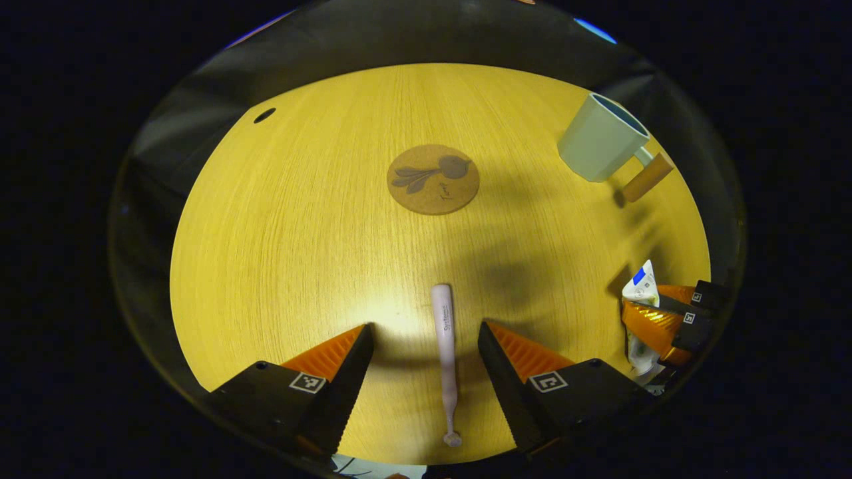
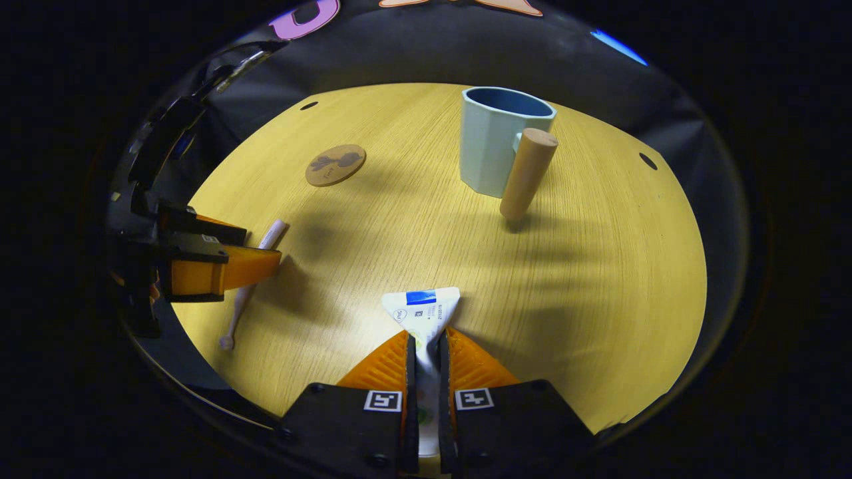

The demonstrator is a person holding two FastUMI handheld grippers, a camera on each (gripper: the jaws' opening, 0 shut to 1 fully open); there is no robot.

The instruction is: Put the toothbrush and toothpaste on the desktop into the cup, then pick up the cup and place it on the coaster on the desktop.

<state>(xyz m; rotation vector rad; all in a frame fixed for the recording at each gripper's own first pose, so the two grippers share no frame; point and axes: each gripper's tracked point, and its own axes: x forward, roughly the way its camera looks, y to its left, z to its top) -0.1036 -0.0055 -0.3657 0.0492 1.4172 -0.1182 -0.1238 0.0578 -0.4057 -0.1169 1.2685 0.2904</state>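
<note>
Left gripper view: my left gripper stands wide open, and the pink toothbrush lies flat on the wooden desktop between the two fingers, touching neither. Its bristle head points back toward me at 6 o'clock. At 3 o'clock, near the edge, I see my right gripper with the white toothpaste tube in it. Farther, at 12 o'clock, the round cork coaster lies alone. At 2 o'clock, far away, the pale blue cup stands with its wooden handle.

In the right gripper view, both fingers of my right gripper are pressed narrow on the toothpaste, and the flat end of the tube sticks out forward. At 9 o'clock my left gripper is over the toothbrush. The cup is upright at 1 o'clock and the coaster at 11 o'clock, well apart.
</note>
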